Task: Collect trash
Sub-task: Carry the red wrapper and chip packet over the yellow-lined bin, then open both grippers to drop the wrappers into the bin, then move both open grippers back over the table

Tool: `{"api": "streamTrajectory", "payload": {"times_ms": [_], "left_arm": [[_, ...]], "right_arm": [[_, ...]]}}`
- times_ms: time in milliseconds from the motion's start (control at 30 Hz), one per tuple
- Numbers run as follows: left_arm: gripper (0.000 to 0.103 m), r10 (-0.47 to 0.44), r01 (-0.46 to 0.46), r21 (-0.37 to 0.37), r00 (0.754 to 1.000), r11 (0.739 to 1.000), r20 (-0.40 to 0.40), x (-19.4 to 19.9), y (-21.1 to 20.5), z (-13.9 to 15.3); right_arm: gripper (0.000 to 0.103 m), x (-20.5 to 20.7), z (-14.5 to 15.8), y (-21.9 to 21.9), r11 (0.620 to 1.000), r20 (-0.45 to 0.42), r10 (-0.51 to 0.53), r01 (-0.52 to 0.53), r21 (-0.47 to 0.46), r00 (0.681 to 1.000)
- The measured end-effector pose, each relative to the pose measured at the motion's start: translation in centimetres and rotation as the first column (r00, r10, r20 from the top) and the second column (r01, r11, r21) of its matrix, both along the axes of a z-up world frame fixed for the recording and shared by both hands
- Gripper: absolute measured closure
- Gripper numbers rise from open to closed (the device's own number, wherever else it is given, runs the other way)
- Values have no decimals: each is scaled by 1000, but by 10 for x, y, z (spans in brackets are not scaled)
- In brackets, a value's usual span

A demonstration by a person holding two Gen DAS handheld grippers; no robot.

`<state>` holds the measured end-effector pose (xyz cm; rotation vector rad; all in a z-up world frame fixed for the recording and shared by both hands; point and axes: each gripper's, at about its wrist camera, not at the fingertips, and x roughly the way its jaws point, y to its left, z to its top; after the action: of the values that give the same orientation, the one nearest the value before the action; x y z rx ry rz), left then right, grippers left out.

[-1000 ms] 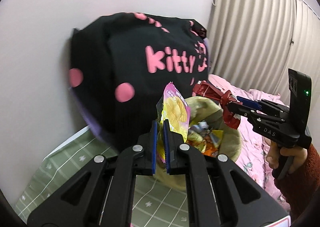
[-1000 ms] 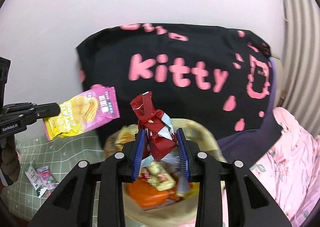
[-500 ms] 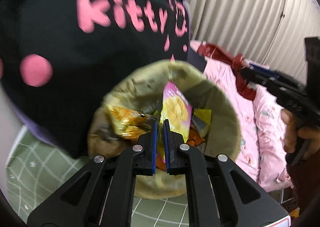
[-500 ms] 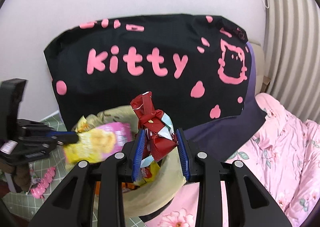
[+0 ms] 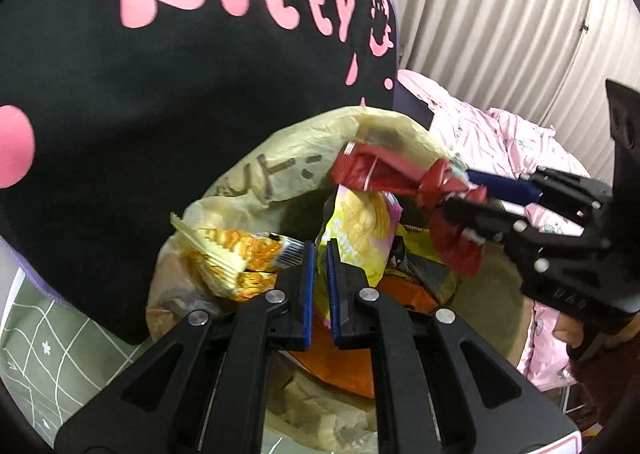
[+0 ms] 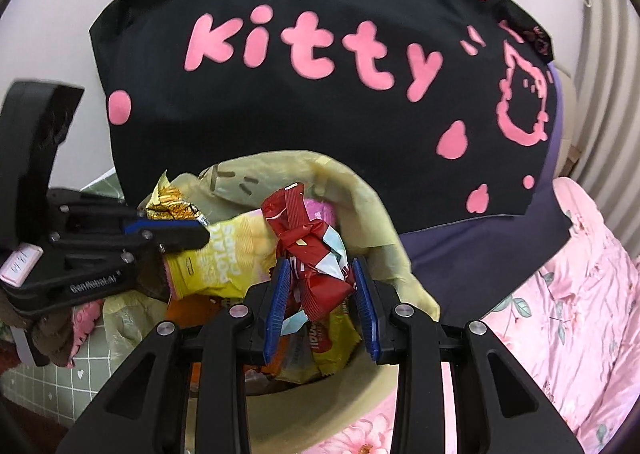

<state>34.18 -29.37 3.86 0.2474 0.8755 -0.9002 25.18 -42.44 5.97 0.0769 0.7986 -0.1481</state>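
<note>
Left wrist view shows our left gripper [image 5: 319,250] angled down over the mouth of the bin [image 5: 280,182], its blue pads pinched tight on the lower edge of a pink and yellow chip bag [image 5: 360,226], which stands upright just inside the rim. From the right our right gripper [image 5: 472,194] reaches in almost level, fingers pointing left across the opening, clamped on a crumpled red wrapper [image 5: 384,174] that hangs above the chip bag and looks to brush its top. A hand [image 5: 572,330] in a dark red sleeve holds that tool from below, at the right edge. In the right wrist view, the right gripper [image 6: 320,294] tips forward and down over the bin [image 6: 360,206], its blue pads set fairly wide yet pressing the red wrapper [image 6: 312,250] from both sides, the wrapper's twisted end sticking up past the fingertips. Here the left gripper [image 6: 192,234] comes in from the left, roughly level, holding the chip bag [image 6: 224,262] sideways over the trash already in the bin: an orange snack bag [image 5: 240,254] against the left wall and more wrappers underneath. Behind the bin leans a black cushion [image 6: 320,102] with pink "kitty" lettering, and a pink floral blanket [image 6: 580,294] lies to the right.
</note>
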Motion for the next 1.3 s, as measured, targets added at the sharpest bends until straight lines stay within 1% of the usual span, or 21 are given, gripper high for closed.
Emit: {"api": "streamTrajectory", "payload": {"times_ms": [100,200,267,367,500,567,700,800,867,933,1000,1100,1167,1233,1267,1300], "left_arm": [[97,22,-22,-13,999,1000,-28,2,6,0],[97,41,-44,-43,997,998,-60,0,13,0],[97,57,-61,-55,996,997,-63,-2,15,2],[97,86,-89,-53,995,995,-53,-1,17,5],[97,125,-129,-50,989,990,-75,2,21,5],[97,133,-139,-60,986,988,-97,3,20,5],[96,133,-139,-73,987,988,-86,0,19,10],[85,129,-137,-98,988,986,-86,-4,24,16],[71,129,-136,-115,990,984,-65,-9,30,21],[66,131,-135,-123,991,983,-36,-16,39,27],[65,159,-160,-134,987,978,-13,-24,54,34],[59,219,-216,-153,976,964,3,-35,81,39],[57,265,-257,-150,964,955,32,-45,101,42],[57,320,-309,-139,945,941,69,-58,126,41],[57,352,-340,-137,932,931,81,-65,141,40],[57,371,-358,-137,925,924,84,-68,152,39]], "right_arm": [[72,5,-4,1,1000,-13,16,-16,6,1000],[72,4,-7,2,1000,-21,22,-22,21,1000],[72,1,-9,2,999,-25,31,-30,24,999],[72,1,-12,0,999,-31,34,-34,23,999],[71,3,-12,-6,998,-22,48,-47,46,999],[70,5,-13,-8,997,-21,58,-57,47,998],[69,2,-11,-7,997,-9,57,-56,52,998],[67,-3,-12,-5,998,-4,33,-33,60,999],[65,-7,-12,-2,998,-3,23,-23,57,1000],[58,-10,-12,4,999,-7,13,-13,35,1000],[56,-13,-10,11,1000,-13,-7,7,0,1000],[53,-21,-4,21,999,4,-36,36,-19,999],[52,-28,2,30,999,24,-45,45,-26,999],[52,-36,10,42,998,46,-41,42,-35,998],[52,-40,14,50,999,58,-32,34,-36,998],[52,-44,18,59,999,72,-17,19,-35,997]]}}
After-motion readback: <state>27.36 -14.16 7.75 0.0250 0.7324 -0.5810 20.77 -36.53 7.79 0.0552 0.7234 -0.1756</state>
